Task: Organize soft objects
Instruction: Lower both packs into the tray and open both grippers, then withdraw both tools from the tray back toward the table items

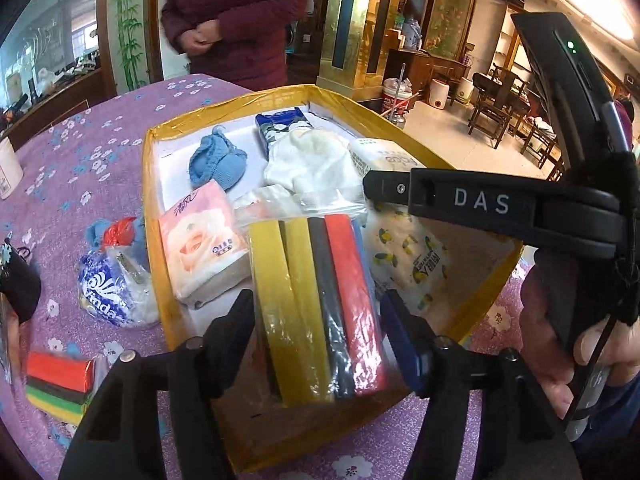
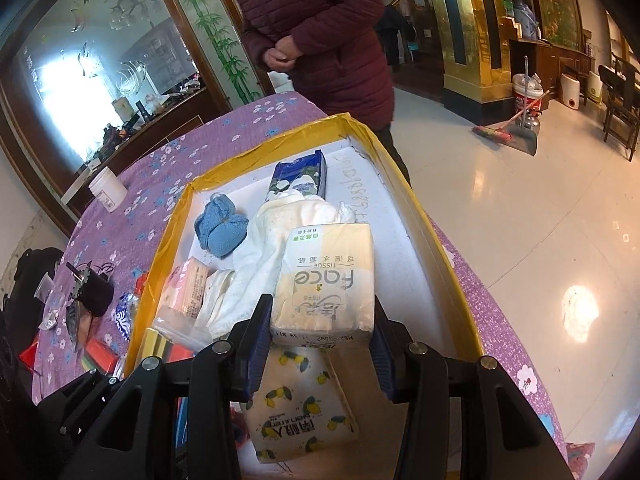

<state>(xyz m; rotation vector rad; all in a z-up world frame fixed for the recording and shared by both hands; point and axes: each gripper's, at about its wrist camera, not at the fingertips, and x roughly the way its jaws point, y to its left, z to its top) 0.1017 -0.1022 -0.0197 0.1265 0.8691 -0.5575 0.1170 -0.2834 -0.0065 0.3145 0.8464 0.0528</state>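
A yellow-rimmed box (image 1: 188,122) sits on the purple flowered tablecloth. My left gripper (image 1: 318,316) is open around a clear bag of coloured strips (image 1: 320,300) lying in the box's near end. My right gripper (image 2: 322,328) is shut on a cream Face tissue pack (image 2: 326,280) and holds it over the box, above a lemon-print tissue pack (image 2: 300,408). The box also holds a blue knitted piece (image 1: 218,162), a white cloth (image 1: 312,164), a pink tissue pack (image 1: 204,240) and a dark blue tissue pack (image 1: 280,124).
Left of the box lie a blue Vinda bag (image 1: 108,292), a red item and a stack of coloured sponges (image 1: 60,384). A white jar (image 2: 108,190) stands at the far left. A person in a maroon jacket (image 2: 320,32) stands behind the table.
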